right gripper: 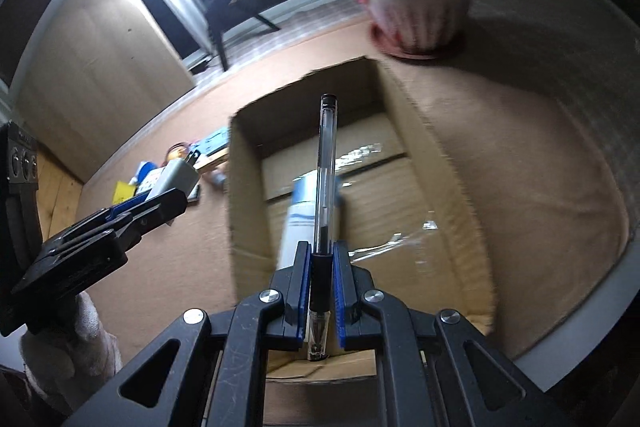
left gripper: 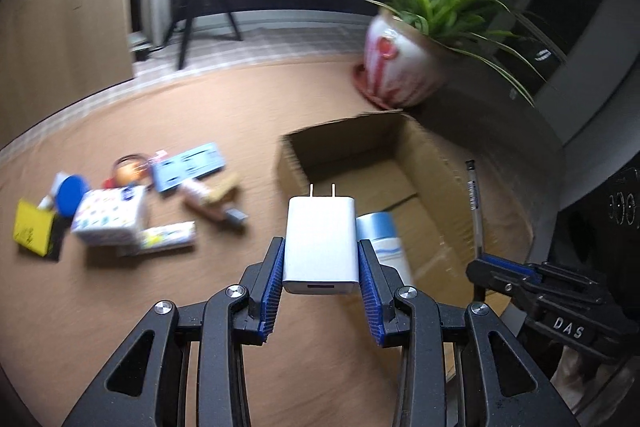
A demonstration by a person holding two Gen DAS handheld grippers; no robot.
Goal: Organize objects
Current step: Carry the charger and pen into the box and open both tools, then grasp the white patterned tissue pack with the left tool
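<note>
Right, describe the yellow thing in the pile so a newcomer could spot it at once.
Start at the open cardboard box on the brown table, then look across to the loose pile left of it. At that pile's far left edge lies a flat yellow square item, beside a blue round lid and a white patterned box. It is the pile's only yellow piece.

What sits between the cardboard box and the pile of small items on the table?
Bare brown table only, as the left wrist view shows: the cardboard box stands apart from the pile, with nothing lying in the gap.
</note>
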